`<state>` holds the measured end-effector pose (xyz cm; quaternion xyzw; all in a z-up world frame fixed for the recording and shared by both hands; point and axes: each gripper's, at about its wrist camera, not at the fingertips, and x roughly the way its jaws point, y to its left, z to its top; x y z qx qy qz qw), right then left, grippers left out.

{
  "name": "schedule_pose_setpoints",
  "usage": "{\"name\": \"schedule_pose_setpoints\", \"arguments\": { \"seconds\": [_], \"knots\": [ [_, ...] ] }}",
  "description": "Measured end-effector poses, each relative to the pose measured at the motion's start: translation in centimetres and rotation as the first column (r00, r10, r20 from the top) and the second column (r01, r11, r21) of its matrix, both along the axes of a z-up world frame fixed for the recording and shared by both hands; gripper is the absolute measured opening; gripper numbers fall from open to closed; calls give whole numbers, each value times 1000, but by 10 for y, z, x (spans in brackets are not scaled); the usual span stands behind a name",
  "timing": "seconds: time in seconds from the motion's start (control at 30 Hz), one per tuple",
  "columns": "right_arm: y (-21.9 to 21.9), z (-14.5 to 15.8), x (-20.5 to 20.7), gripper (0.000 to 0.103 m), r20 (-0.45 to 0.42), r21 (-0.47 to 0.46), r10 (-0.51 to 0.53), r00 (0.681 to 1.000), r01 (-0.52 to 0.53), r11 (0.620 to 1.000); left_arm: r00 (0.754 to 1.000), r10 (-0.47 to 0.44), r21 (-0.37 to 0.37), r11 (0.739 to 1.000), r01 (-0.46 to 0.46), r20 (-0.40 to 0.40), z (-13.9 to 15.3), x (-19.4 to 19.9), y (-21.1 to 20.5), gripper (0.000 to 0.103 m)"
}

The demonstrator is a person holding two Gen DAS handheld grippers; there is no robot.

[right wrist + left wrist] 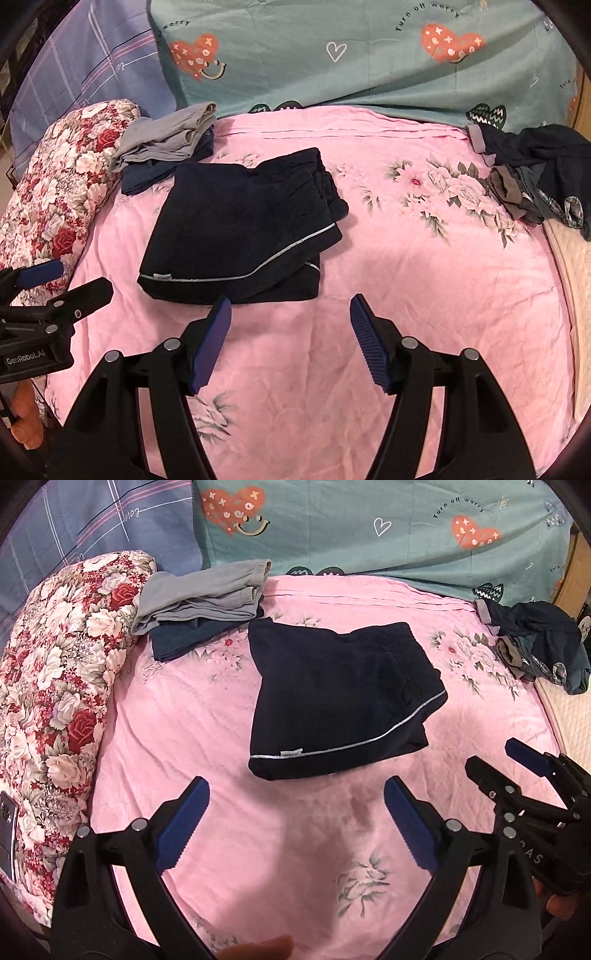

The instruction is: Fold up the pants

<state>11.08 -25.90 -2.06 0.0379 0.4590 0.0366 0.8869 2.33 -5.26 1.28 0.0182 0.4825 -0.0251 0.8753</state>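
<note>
Two hand-held grippers, both empty: left gripper point(295, 805) jaws spread wide, right gripper point(290, 328) jaws parted, nothing between either pair. One pair of navy pants with pale piping point(340, 698), folded into a compact stack, lies on the pink floral bedsheet point(258, 849) at 12 o'clock of both. Fold looks finished. Next move, likely: fetch from the one heap of dark unfolded clothes point(535, 173) at 2 o'clock. One folded grey-and-blue pile point(199, 605) at 11 o'clock.
</note>
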Motion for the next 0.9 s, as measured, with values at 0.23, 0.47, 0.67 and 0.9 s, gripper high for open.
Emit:
{"name": "schedule_pose_setpoints", "arguments": {
  "seconds": [0.23,0.47,0.67,0.9],
  "knots": [
    [8,5,-10,67,7,-15,19,1000,-19,1000,1000,1,0,1000,-1,30,8,-9,4,99],
    [9,5,-13,67,5,-13,17,1000,-17,1000,997,-3,19,1000,2,75,13,-15,4,99],
    [9,0,-14,67,-11,-8,12,1000,-12,1000,997,-10,25,1000,8,80,15,-17,3,99],
    [9,-2,-12,67,-14,-8,10,1000,-11,1000,998,-2,17,1000,1,55,12,-11,7,99]
  ]
}}
